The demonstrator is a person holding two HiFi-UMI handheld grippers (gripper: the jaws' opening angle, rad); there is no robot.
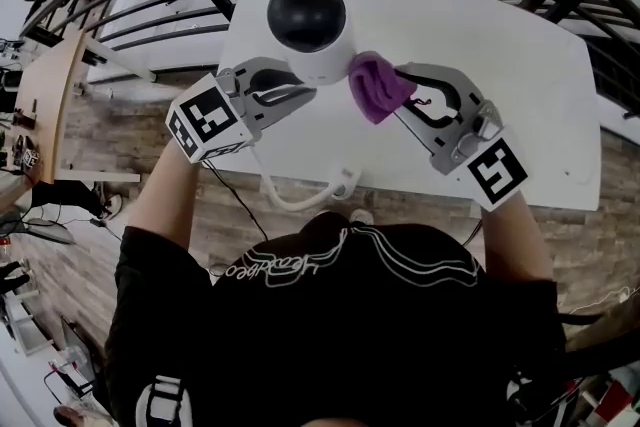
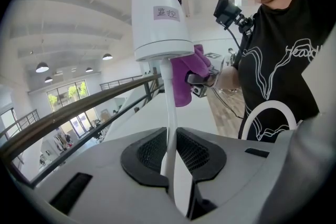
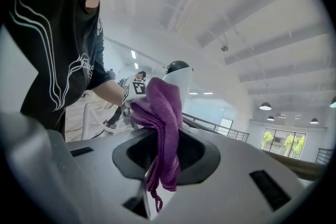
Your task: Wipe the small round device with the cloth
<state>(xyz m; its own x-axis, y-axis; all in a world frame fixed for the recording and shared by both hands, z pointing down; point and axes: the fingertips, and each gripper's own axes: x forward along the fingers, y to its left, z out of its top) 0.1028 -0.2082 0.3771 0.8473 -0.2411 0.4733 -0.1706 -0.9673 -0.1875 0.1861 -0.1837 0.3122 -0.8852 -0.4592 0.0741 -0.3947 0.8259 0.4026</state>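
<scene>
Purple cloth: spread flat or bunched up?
Bunched up: the cloth hangs in crumpled folds, pinched by the right hand-held gripper.

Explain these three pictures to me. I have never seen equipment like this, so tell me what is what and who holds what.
There is no robot here. A person holds two hand tools, each with a pair of jaws and a marker cube. One picture comes from a camera on the person's head, looking down. The other two come from cameras riding on each tool, looking along its jaws.

Over the white table is a small round white device with a black dome. The left gripper is shut on the device's white cable, just below its body. The right gripper is shut on a purple cloth, whose bunched end lies against the device's side. I cannot tell whether the device rests on the table or is lifted a little.
</scene>
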